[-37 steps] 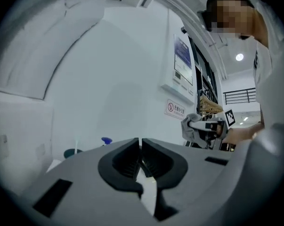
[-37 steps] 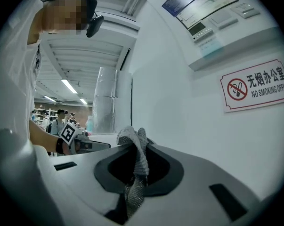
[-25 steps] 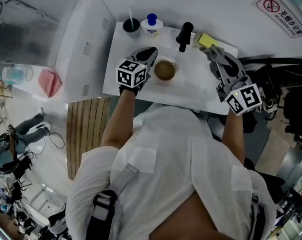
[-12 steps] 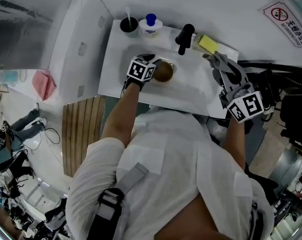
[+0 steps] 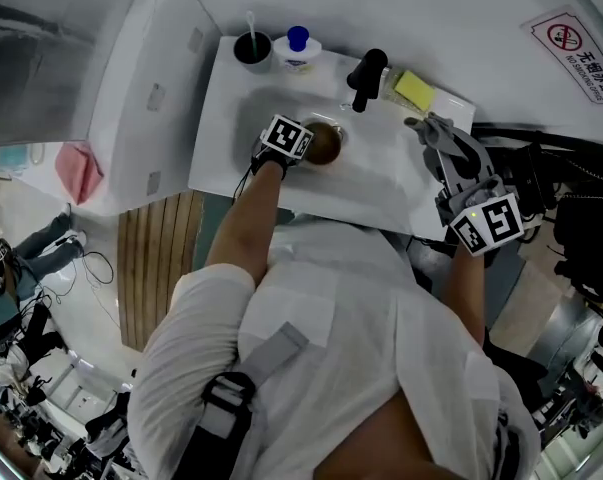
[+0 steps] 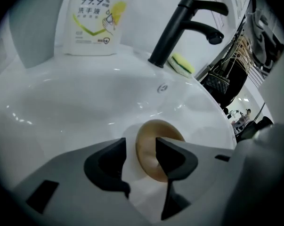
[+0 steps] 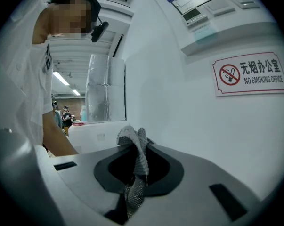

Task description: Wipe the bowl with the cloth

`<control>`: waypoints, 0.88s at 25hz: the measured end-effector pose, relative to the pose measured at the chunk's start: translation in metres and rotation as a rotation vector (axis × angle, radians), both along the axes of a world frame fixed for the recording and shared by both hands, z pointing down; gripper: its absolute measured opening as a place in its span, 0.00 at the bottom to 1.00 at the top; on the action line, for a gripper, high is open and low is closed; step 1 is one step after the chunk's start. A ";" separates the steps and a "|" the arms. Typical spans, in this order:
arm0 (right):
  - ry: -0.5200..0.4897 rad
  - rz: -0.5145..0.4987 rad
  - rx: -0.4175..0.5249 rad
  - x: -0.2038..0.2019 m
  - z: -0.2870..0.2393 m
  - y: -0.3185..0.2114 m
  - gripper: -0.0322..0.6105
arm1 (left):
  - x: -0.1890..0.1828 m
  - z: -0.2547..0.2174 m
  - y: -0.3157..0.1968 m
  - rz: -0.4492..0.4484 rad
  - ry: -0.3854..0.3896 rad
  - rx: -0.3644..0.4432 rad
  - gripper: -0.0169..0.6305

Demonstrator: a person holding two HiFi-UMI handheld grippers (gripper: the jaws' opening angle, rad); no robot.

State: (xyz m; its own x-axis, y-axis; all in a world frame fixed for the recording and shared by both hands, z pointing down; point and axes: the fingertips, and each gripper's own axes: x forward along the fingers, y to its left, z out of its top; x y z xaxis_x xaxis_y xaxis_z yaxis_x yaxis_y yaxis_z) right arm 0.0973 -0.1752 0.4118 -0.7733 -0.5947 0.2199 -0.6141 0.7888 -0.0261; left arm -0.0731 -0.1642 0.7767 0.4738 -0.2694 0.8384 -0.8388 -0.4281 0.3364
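Observation:
A brown wooden bowl [image 5: 326, 144] lies in the white sink basin [image 5: 271, 93]. In the left gripper view the bowl [image 6: 149, 147] stands tilted on its edge on the basin floor [image 6: 76, 107]. My left gripper [image 6: 141, 150] straddles its rim with the jaws opening and a gap on the left side. In the head view the left gripper [image 5: 306, 140] sits right at the bowl. My right gripper [image 7: 134, 166] is shut on a grey knitted cloth [image 7: 134, 147] and is held up at the sink's right end [image 5: 426, 128], away from the bowl.
A black faucet [image 5: 366, 73] stands behind the bowl, with a yellow sponge [image 5: 414, 88] to its right. A soap bottle [image 5: 299, 50] and a dark cup [image 5: 254, 50] stand at the back left. A no-smoking sign [image 7: 250, 74] hangs on the wall.
My left gripper has moved right and down into the basin until it is over the bowl. The right gripper with the cloth has hardly moved.

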 end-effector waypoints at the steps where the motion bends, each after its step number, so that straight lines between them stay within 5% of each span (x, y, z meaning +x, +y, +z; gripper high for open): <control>1: 0.001 0.000 -0.002 -0.001 0.001 0.000 0.12 | 0.000 0.003 0.002 0.004 -0.010 -0.011 0.34; 5: 0.001 -0.007 -0.005 -0.005 0.003 -0.001 0.12 | 0.000 0.012 0.006 -0.001 -0.024 -0.039 0.31; 10: 0.004 -0.023 -0.010 -0.012 0.005 0.001 0.12 | -0.003 0.015 0.014 -0.042 -0.019 -0.057 0.10; 16: -0.007 -0.037 -0.010 -0.020 0.009 0.001 0.12 | -0.011 -0.005 0.010 -0.084 -0.003 -0.005 0.06; 22: -0.032 -0.081 -0.014 -0.043 0.013 0.005 0.12 | -0.020 -0.076 0.000 -0.079 -0.007 0.127 0.06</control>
